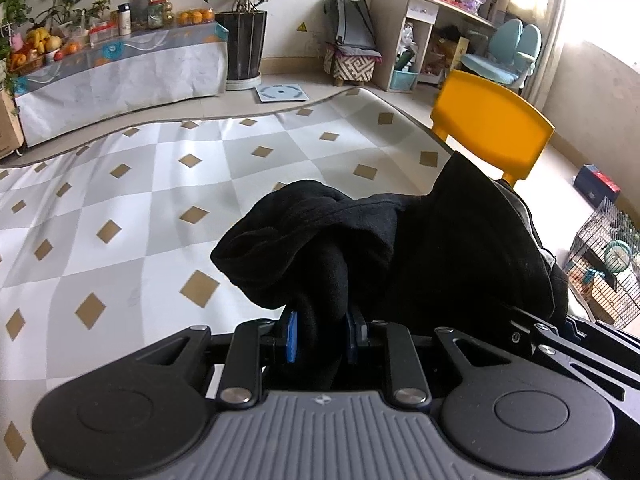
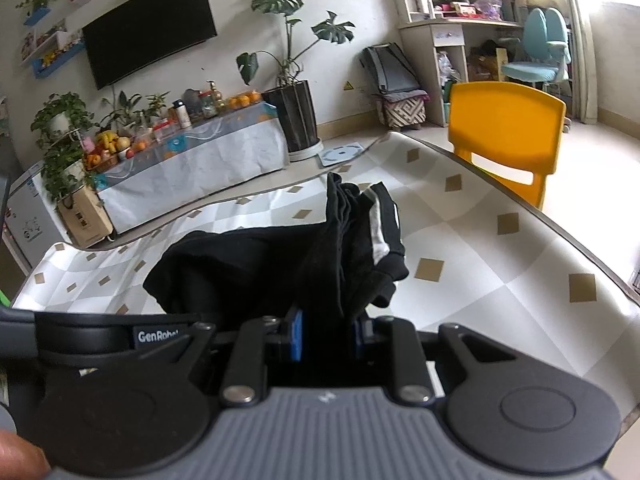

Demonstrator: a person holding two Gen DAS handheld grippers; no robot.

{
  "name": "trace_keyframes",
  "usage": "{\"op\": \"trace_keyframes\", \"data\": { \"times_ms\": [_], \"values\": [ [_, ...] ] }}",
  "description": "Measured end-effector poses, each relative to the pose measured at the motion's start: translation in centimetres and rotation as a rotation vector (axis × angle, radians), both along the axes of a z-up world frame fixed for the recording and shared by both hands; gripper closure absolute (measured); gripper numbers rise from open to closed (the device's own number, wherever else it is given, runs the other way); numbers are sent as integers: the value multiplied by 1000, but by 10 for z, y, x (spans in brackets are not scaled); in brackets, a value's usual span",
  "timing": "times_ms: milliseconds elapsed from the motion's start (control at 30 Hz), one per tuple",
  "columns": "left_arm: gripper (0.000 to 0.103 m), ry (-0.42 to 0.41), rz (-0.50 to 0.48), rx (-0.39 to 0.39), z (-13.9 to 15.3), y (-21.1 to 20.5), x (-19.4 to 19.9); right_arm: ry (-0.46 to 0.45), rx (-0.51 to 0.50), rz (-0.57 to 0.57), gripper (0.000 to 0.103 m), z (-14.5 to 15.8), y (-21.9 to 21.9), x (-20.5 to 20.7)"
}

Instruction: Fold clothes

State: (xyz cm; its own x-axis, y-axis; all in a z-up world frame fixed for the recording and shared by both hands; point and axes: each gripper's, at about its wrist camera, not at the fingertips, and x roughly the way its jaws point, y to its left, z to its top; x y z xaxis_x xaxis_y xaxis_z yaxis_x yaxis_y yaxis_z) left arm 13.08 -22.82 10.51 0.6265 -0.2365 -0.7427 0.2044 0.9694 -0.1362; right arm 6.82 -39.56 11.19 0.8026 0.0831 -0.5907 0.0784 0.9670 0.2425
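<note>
Fabric fills the nearest part of both views: the left gripper (image 1: 322, 336) has its blue pads (image 1: 291, 336) clamped on a thick bunch of a black garment (image 1: 460, 248), and the right gripper (image 2: 329, 334) is likewise clamped on another part of the same cloth. Seen from the right wrist, the garment (image 2: 248, 264) hangs and bunches just beyond the fingers, with a white stripe (image 2: 378, 236) showing on a folded section. It is held over a table (image 2: 500, 264) covered in a grey and white checked cloth with tan diamonds. Past the far edge of the table stands a yellow chair (image 2: 508, 120). Farther off, against the wall, are a low sideboard (image 2: 192, 168) loaded with fruit and bottles, a tall potted plant (image 2: 294, 112), and a dark television (image 2: 150, 28) mounted above.
</note>
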Motion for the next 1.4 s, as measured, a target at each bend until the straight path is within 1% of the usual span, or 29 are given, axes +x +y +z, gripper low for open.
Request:
{"op": "trace_keyframes", "data": {
  "times_ms": [367,667,867,967,1133,1400],
  "values": [
    [83,47,-42,14,-30,-32,26,56,13,-63,82,-34,-31,21],
    [83,99,-65,22,-67,-51,45,114,5,-92,82,-69,-48,37],
    [83,130,-84,44,-92,-64,55,152,15,-115,82,-93,-54,41],
    [83,146,-88,43,-104,-70,61,163,11,-129,82,-103,-58,43],
    [83,164,-99,47,-119,-79,67,187,17,-163,82,-122,-67,44],
    [82,197,-108,69,-144,-90,76,251,31,-211,81,-158,-80,46]
  ]
}}
